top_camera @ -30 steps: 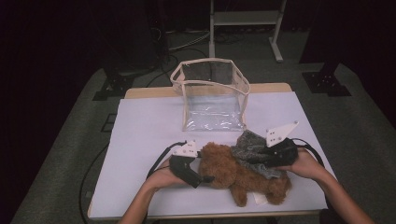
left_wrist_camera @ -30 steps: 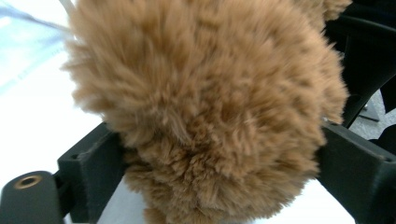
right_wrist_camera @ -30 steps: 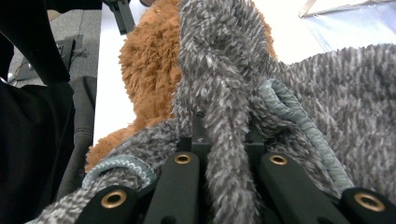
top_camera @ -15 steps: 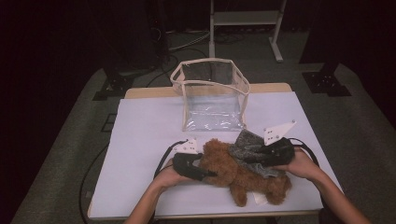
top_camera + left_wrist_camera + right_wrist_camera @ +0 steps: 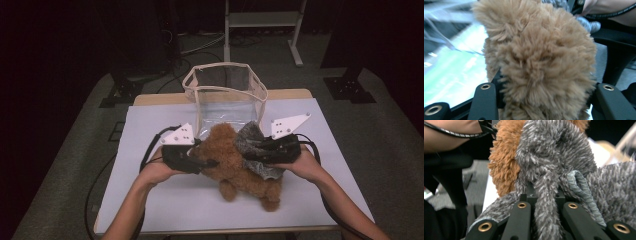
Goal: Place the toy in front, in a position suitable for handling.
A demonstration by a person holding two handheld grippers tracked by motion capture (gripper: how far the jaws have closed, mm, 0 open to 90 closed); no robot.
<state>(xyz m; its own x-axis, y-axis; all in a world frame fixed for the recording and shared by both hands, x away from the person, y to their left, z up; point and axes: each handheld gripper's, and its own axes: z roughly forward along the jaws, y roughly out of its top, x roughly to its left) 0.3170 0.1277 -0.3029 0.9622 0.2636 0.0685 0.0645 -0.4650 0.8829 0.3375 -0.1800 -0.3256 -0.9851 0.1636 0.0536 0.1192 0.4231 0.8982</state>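
- Brown plush toy [image 5: 240, 162] sits at the near middle of the white table [image 5: 150, 210], raised at its far end, with its legs trailing toward the near edge.
- Left tongs [image 5: 207, 163] come in from the toy's left side. In the left gripper view the brown plush fills the gap between the two black jaws, fur pressed against both: jaws clamped on the toy.
- Grey fuzzy garment [image 5: 255, 145] drapes over the toy's right flank, touching the brown fur. A ribbed hem shows in the right gripper view.
- Right tongs [image 5: 250, 150] come in from the right. In the right gripper view a fold of the grey garment runs down between the jaws, which stand close together on it: gripping the garment.
- Both tongs face each other across the toy, which lies between them. Each hand is behind its tool, forearms entering from the near edge.
- Clear plastic bag [image 5: 225, 95] with pale trim stands upright and open-topped just beyond the toy, toward the table's far edge. The toy's raised end is just in front of the bag's near wall; contact cannot be told.
- A cable trails off each tool across the table.
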